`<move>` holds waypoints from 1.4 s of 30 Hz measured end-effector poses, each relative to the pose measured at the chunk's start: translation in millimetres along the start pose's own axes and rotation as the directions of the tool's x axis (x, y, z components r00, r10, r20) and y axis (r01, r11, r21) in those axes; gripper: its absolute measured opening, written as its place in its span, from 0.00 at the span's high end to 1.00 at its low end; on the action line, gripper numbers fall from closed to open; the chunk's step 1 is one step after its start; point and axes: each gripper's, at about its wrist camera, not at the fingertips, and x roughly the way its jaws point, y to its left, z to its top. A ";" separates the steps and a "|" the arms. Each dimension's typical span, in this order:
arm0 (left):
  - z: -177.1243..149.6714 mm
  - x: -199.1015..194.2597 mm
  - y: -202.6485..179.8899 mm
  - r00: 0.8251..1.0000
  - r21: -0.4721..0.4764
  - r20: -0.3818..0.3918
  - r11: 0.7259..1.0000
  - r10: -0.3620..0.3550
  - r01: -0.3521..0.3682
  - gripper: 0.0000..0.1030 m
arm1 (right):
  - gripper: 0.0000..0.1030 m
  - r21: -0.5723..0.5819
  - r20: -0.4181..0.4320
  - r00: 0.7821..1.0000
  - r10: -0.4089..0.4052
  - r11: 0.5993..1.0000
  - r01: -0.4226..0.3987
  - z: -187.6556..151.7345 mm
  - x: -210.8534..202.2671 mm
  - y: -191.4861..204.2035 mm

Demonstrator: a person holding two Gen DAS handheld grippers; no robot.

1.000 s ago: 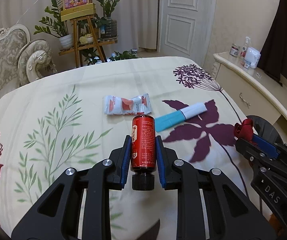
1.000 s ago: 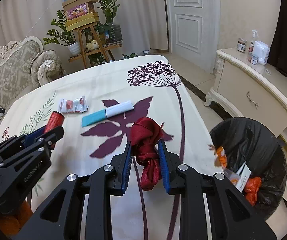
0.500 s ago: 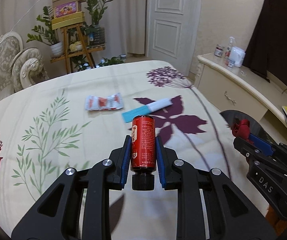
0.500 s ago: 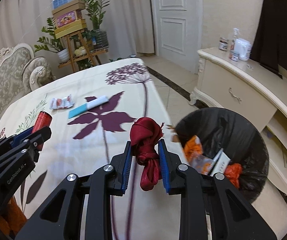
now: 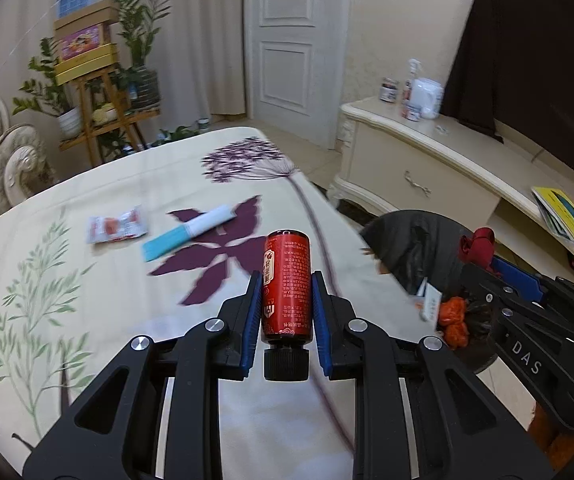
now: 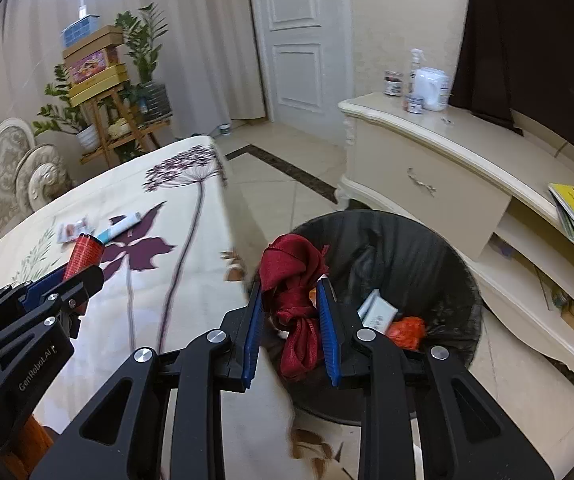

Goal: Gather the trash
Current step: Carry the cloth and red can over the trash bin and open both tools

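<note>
A knotted red cloth (image 6: 295, 304) is clamped between the blue pads of the right gripper (image 6: 293, 332), hanging at the near left rim of a black-lined trash bin (image 6: 419, 256) that lies just ahead and to its right, on the floor beside the bed. Paper and orange scraps lie inside the bin. The left gripper (image 5: 287, 320), farther left over the bed, is closed on a red bottle (image 5: 287, 284), cap toward the camera. A snack wrapper (image 5: 116, 229) and a blue-and-white packet (image 5: 187, 232) lie on the floral bedspread (image 5: 87, 280) beyond. A cream cabinet (image 6: 427, 184) stands at the far right.
</note>
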 end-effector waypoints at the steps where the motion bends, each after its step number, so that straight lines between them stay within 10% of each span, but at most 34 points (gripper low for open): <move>1: 1.6 2.7 -6.1 1.000 0.009 -0.001 1.000 -0.008 0.008 0.77 | 0.74 0.007 0.001 1.000 -0.008 1.000 0.008 0.5 0.3 -5.3; 36: 29.6 72.4 -92.3 0.997 0.138 -0.046 0.988 -0.066 0.072 0.77 | 0.74 0.114 0.008 0.991 -0.130 0.985 0.129 19.0 27.0 -78.7; 42: 31.3 73.4 -95.5 0.997 0.139 -0.034 0.987 -0.072 0.076 0.52 | 0.66 0.134 -0.004 0.990 -0.138 0.981 0.137 18.5 32.3 -83.9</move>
